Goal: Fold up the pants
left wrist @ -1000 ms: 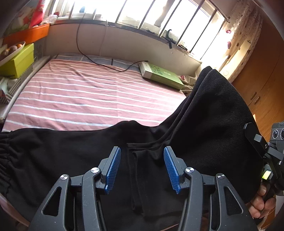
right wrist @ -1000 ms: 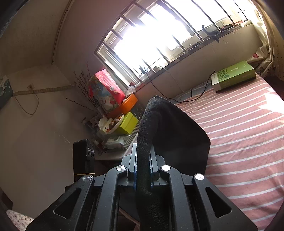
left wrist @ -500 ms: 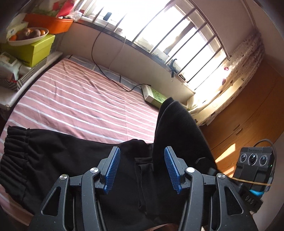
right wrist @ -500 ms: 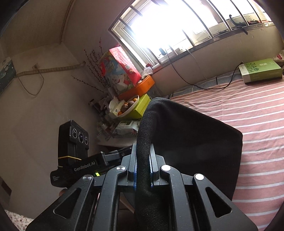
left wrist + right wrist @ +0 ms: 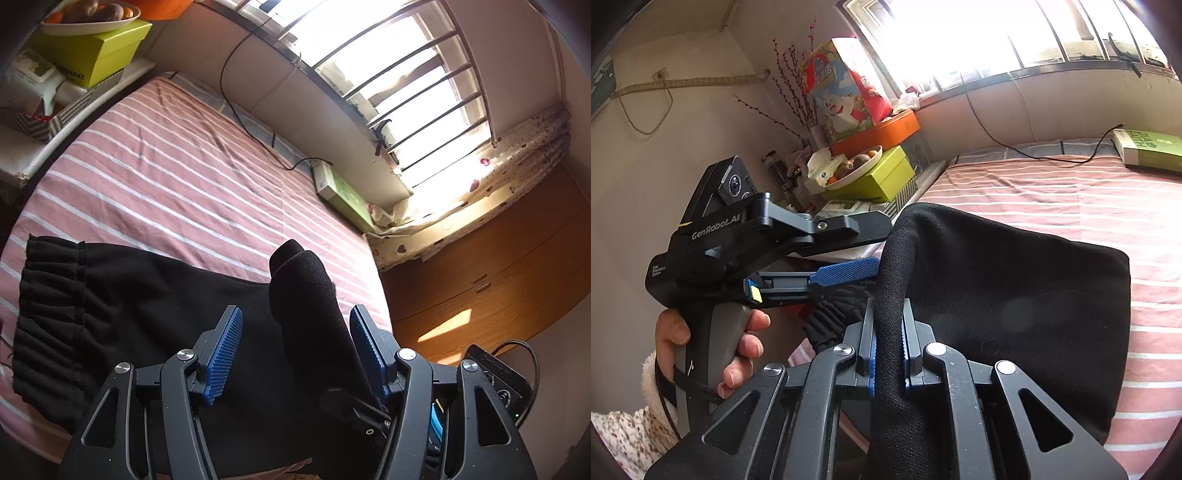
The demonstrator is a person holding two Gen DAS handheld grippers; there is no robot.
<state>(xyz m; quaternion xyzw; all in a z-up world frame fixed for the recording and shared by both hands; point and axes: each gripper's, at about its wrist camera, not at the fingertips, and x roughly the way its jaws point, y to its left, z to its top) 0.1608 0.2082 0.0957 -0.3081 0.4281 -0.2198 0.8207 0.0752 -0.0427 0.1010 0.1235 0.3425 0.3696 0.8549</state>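
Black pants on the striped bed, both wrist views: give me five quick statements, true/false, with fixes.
1. The right gripper is clamped on a fold of the black pants. True.
2. The left gripper is shut on the fabric. False: its jaws stand apart and have just been opening; cloth rises between them without being pinched.
3. The gathered waistband lies on the striped bed sheet. True.
4. The green box sits on the pants. False: it lies apart, on the bed by the window wall.
5. A bowl of fruit sits on a yellow-green box. True.
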